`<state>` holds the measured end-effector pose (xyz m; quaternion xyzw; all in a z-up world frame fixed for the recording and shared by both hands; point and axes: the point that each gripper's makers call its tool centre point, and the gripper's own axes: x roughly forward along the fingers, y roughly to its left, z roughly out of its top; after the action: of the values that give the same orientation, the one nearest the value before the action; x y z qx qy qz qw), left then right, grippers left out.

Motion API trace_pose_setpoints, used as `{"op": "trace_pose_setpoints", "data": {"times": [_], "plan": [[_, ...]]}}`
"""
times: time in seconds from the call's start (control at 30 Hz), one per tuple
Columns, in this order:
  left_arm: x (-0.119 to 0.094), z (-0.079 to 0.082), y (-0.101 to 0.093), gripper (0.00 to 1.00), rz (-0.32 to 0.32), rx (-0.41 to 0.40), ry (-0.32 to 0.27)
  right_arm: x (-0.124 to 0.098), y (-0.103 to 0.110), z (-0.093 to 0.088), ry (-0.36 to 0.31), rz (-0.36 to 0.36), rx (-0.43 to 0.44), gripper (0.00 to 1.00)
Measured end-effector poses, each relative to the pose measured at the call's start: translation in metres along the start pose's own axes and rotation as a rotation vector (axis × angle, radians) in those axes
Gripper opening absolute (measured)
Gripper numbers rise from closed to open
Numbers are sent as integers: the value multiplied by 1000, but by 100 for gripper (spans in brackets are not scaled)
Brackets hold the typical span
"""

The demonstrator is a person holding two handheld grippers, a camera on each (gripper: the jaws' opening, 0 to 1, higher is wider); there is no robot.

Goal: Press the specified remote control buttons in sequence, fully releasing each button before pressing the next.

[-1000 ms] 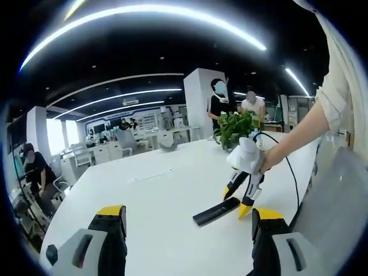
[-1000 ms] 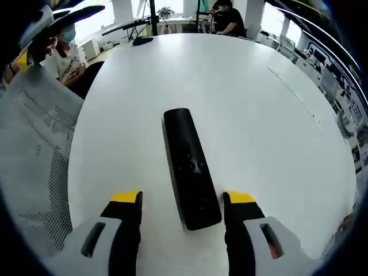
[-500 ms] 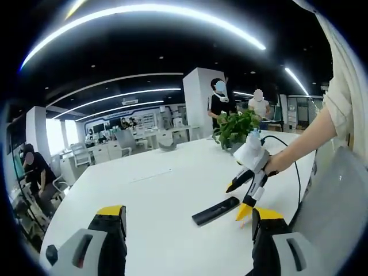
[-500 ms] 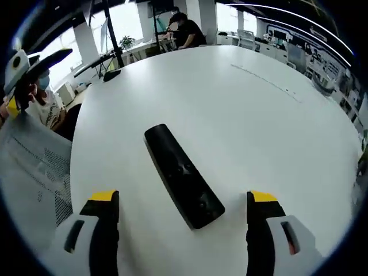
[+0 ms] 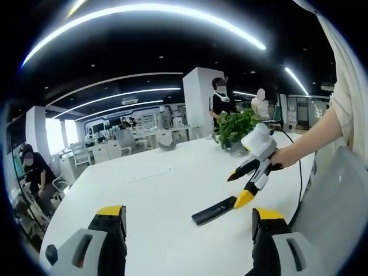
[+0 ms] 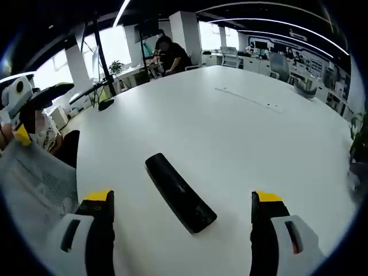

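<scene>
A long black remote [image 5: 214, 210] lies flat on the white table [image 5: 161, 190]. In the right gripper view the remote [image 6: 169, 181] runs diagonally, its near end between and beyond my jaws. My right gripper [image 6: 183, 197] is open wide and hovers above the remote without touching it. The left gripper view shows the right gripper [image 5: 237, 190] held by a hand, tilted down over the remote's right end, jaws apart. My left gripper [image 5: 190, 211] is open and empty, back from the remote near the table's front.
A potted plant [image 5: 236, 127] stands on the table behind the right gripper, and a black cable [image 5: 296, 172] trails from it. A grey mesh chair back [image 6: 34, 190] is close at the table edge. Small dark items [image 6: 105, 104] sit at the far rim. People stand or sit beyond.
The right gripper has risen off the remote's end and its jaws have spread wider. The remote stays where it was. The left gripper has not moved.
</scene>
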<state>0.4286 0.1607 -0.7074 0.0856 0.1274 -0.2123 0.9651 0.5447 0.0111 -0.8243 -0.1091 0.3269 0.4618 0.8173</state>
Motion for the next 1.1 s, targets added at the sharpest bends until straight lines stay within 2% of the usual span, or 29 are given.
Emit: {"op": "trace_pose_setpoints", "data": {"times": [0.47,0.83,1.1], "plan": [[0,-2,-3,94,-19,3,9,-43,9,26,-138,-44,42,100],[-1,-8,-2,94,-37,11,13,-87,17,36,-235,-110,78,100],[-1,-14,1,94,-39,12,13,-118,13,28,-274,-166,107,100]]}}
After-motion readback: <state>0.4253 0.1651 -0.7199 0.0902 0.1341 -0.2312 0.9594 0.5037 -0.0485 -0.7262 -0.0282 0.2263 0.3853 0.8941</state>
